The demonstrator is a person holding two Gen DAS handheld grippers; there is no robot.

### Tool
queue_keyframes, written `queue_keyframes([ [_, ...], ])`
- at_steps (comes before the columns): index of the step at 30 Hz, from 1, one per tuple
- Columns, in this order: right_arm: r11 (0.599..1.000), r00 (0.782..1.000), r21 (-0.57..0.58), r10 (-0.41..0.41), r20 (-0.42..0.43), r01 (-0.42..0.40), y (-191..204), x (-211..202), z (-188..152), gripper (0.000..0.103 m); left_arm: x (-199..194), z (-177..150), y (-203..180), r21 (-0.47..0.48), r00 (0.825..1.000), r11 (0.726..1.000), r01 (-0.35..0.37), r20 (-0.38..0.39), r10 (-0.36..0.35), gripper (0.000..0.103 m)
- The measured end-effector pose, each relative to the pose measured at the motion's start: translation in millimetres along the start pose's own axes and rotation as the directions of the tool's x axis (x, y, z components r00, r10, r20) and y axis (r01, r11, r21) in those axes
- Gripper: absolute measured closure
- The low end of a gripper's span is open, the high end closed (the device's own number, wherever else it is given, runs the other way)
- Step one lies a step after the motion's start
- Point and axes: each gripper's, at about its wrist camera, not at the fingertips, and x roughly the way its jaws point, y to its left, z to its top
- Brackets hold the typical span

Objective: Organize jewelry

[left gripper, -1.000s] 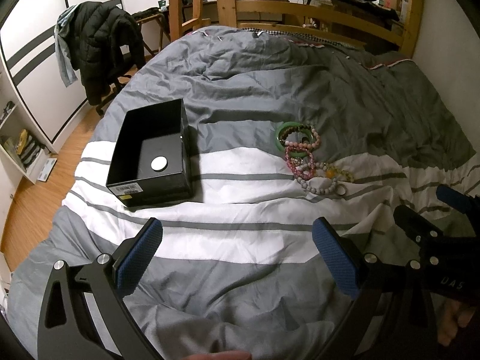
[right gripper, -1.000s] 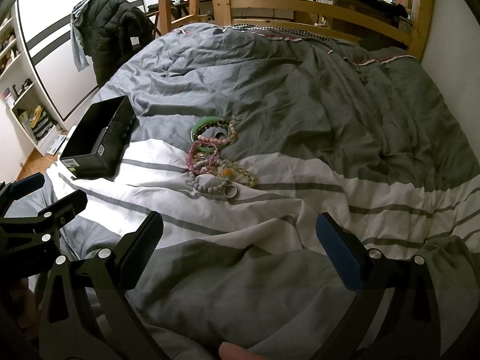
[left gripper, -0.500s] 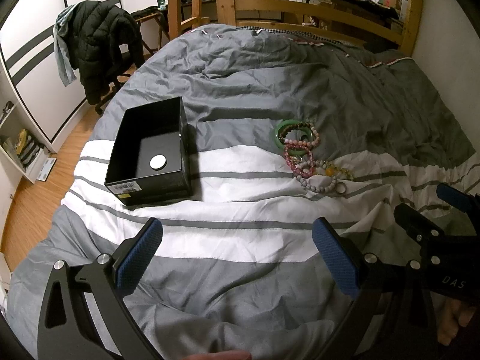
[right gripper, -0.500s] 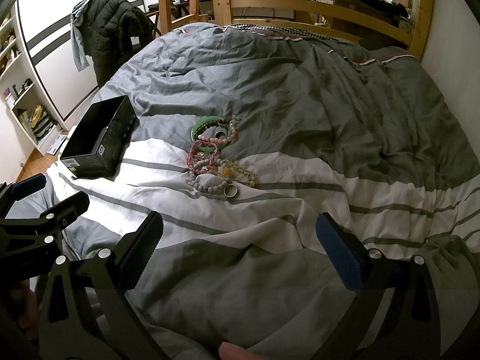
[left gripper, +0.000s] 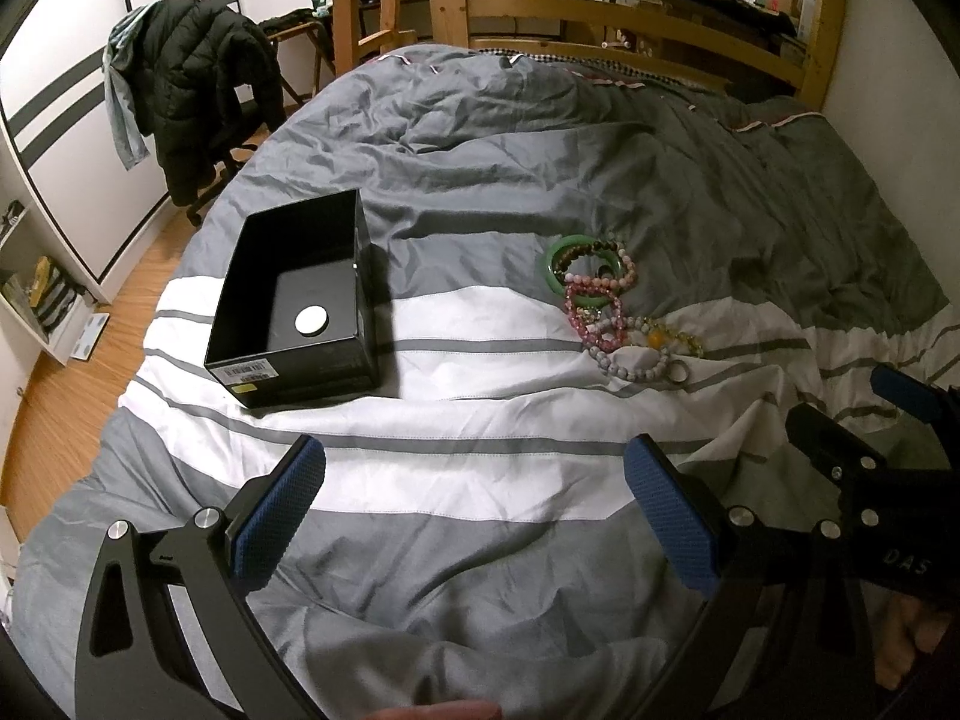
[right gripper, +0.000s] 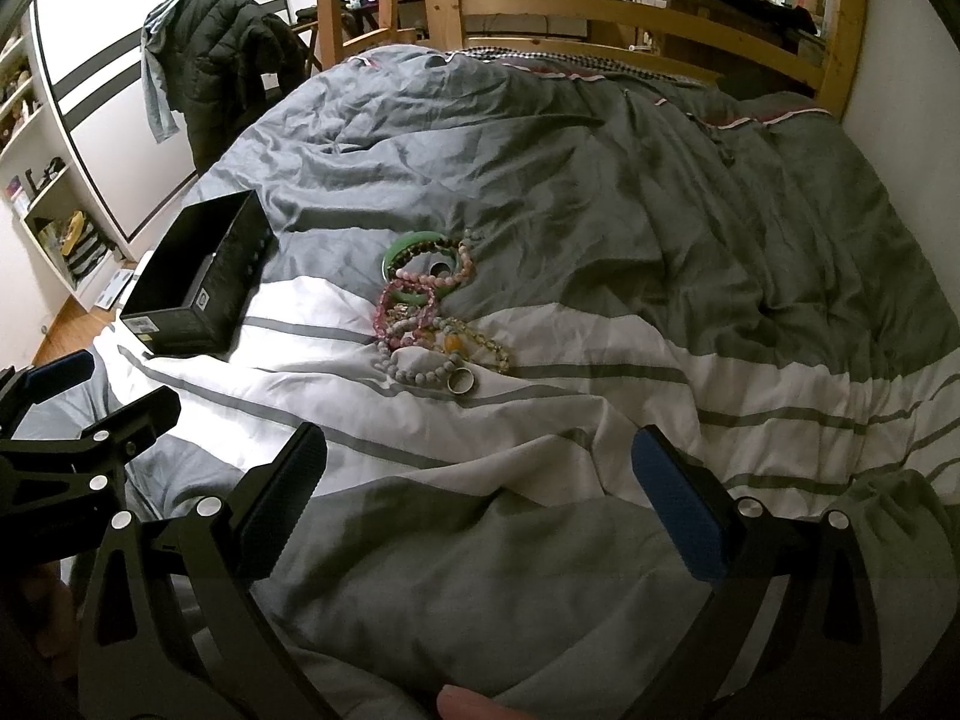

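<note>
A pile of jewelry (left gripper: 612,306) lies on the striped duvet: a green bangle (left gripper: 555,264), pink and grey bead bracelets (left gripper: 594,324) and a metal ring (left gripper: 678,370). The pile also shows in the right wrist view (right gripper: 429,312), with the ring (right gripper: 461,383) at its near edge. An open black box (left gripper: 297,300) with a white disc (left gripper: 311,320) inside sits left of the pile, also in the right wrist view (right gripper: 198,282). My left gripper (left gripper: 474,516) and right gripper (right gripper: 480,510) are both open and empty, held above the duvet short of the jewelry.
The bed's wooden frame (left gripper: 600,54) runs along the far end. A chair with a black jacket (left gripper: 198,96) stands left of the bed. Shelves (left gripper: 36,294) and wooden floor (left gripper: 72,396) lie to the left. A white wall (right gripper: 900,96) borders the bed's right side.
Both grippers have crept slightly forward; the box and jewelry shift only a little in view. Nothing was taken hold of or let go.
</note>
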Motion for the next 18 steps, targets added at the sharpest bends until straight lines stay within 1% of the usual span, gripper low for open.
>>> queue_keyframes([
  [13,1.0,1.0,0.002,0.003,-0.001,-0.003,-1,1,0,0.002,5,1,-2,0.01,1.0,1.0,0.001,-0.014,0.0,0.005],
  [18,0.999,0.999,-0.001,0.039,-0.001,-0.039,-1,6,-6,0.003,16,3,-3,0.025,0.999,1.0,0.017,-0.035,-0.016,0.005],
])
